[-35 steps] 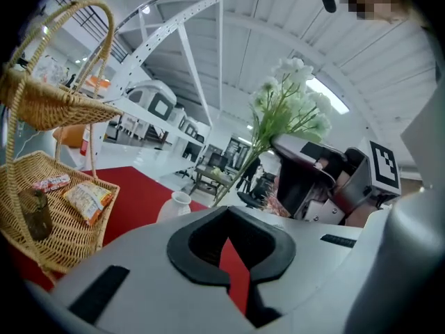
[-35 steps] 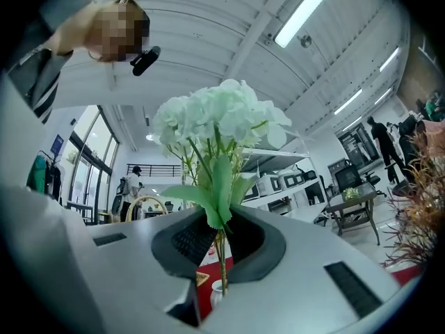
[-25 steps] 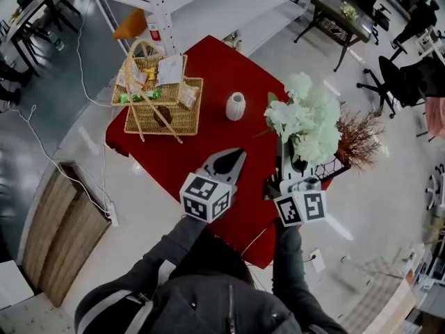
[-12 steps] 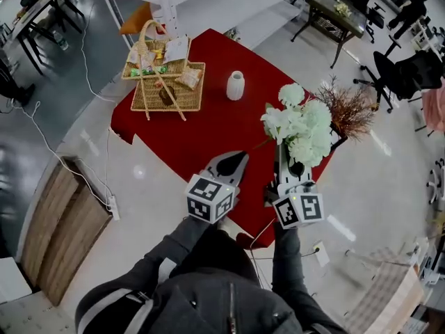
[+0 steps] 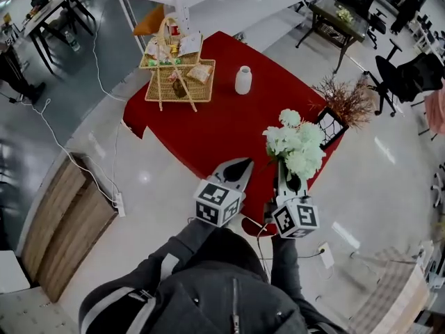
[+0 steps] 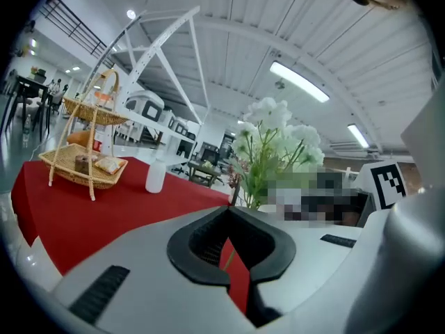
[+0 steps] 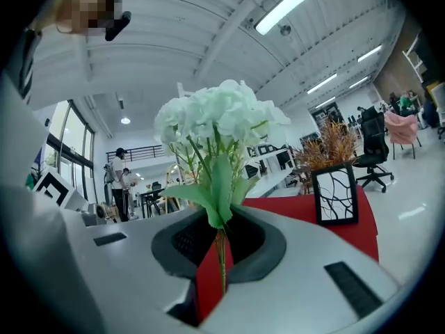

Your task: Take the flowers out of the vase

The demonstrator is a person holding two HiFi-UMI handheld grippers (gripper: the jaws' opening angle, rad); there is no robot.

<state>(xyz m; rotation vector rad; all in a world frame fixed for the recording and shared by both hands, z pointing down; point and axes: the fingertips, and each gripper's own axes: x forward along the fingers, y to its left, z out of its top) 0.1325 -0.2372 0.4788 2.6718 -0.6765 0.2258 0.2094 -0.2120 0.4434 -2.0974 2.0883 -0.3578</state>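
From here I see the right gripper clamped narrow on the thin stems of the flowers. The stems sit in the slit between the 2 jaws and run straight up out of it. The bunch stands close to upright in the right gripper view, with its long axis vertical. The pale white-green blooms are at the top and the cut ends point down into the jaws. A broad green leaf hangs just above the grip.

In the head view the bunch is over the near right part of the red table, with the blooms just past the gripper's tip. It is in no container. The white vase stands well apart from it, near the far edge of the table. A black frame-shaped holder with dried brown twigs stands at the table's right edge, near the blooms but not touching them.

My left gripper hangs beside the right one at the near edge of the table, pointing the same way. Its jaws are drawn close, leaving only a thin slit that shows red cloth, and nothing is between them.

A 2-tier wicker basket sits at the far left corner of the table, well away from both grippers.
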